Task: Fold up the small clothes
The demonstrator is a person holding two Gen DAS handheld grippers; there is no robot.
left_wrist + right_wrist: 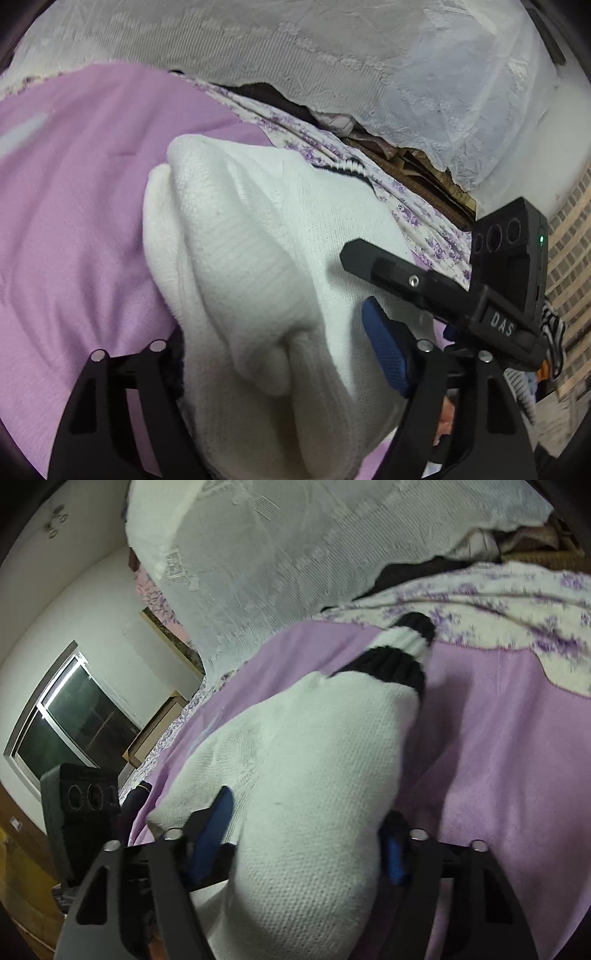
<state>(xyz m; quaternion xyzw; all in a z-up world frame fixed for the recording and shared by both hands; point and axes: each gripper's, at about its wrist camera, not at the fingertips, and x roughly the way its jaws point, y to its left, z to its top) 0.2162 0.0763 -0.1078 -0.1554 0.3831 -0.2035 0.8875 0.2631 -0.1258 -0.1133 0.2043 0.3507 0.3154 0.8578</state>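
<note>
The left gripper (284,354) and right gripper (306,830) each clamp a bunched end of the white knitted garment with black-and-white ribbed trim (317,738), their blue pads (384,347) pressed into it. It drapes over a lilac fleece blanket (74,221), beside a floral purple-and-white quilt (517,602).

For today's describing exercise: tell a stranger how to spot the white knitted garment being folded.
Start at the wide purple blanket covering the bed, below the white lace cover. On it lies the white knitted garment, its near end between both claws. Unlike the flowered sheet behind it, it is plain white with black-and-white striped ribbing at its far end.
</note>
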